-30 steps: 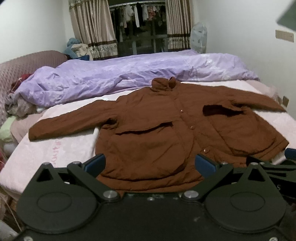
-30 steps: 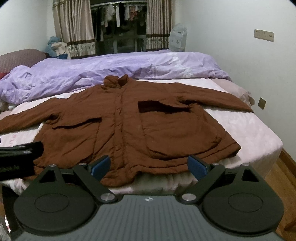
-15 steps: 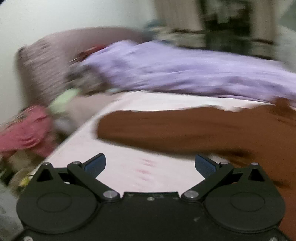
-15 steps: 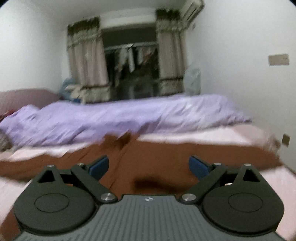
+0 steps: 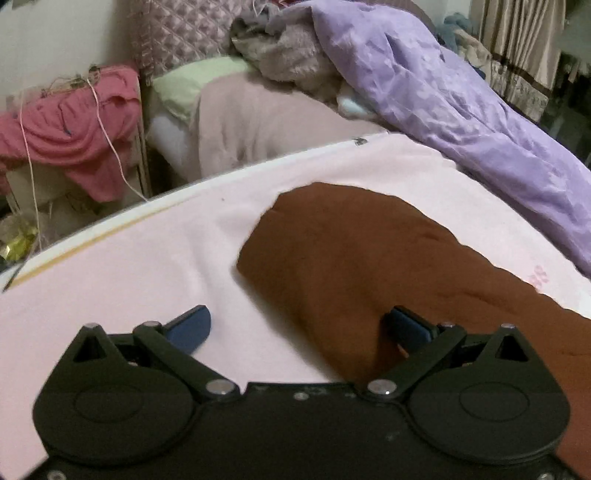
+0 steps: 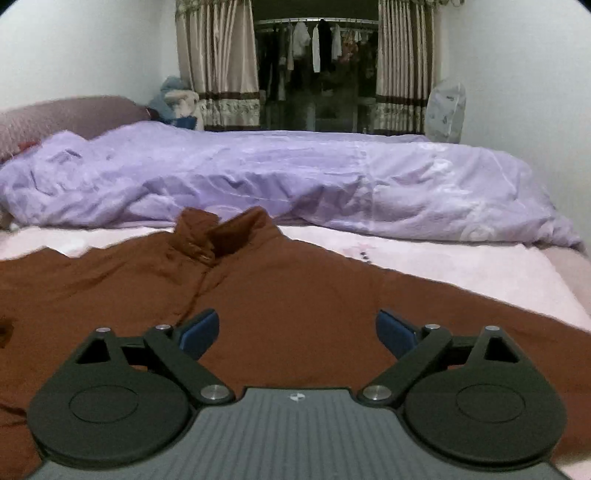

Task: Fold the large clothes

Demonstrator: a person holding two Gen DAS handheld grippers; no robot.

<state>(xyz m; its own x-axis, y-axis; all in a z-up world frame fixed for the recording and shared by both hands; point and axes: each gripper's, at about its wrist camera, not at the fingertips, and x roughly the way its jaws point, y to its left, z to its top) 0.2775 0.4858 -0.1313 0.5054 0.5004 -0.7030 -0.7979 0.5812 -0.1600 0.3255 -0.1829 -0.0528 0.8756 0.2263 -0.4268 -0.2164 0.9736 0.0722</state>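
Observation:
A large brown jacket lies flat, front up, on a pink bed sheet (image 5: 129, 266). In the left wrist view its left sleeve (image 5: 351, 258) ends in a cuff just ahead of my left gripper (image 5: 299, 328), which is open and low over the sleeve's near edge, one finger over the sheet, the other over the sleeve. In the right wrist view the jacket body (image 6: 295, 295) and its collar (image 6: 218, 236) lie ahead. My right gripper (image 6: 297, 332) is open and empty, low over the jacket's upper chest, right of the placket.
A rumpled purple duvet (image 6: 295, 184) lies along the far side of the bed. Pillows (image 5: 229, 110) and a padded headboard (image 5: 177, 33) are at the left end. Pink clothes (image 5: 74, 133) hang beside the bed. Curtains and a clothes rail (image 6: 317, 55) stand behind.
Both grippers moved from the bed's foot forward and down over the jacket. The left swung left to the sleeve cuff. The right advanced toward the collar. Both stayed open.

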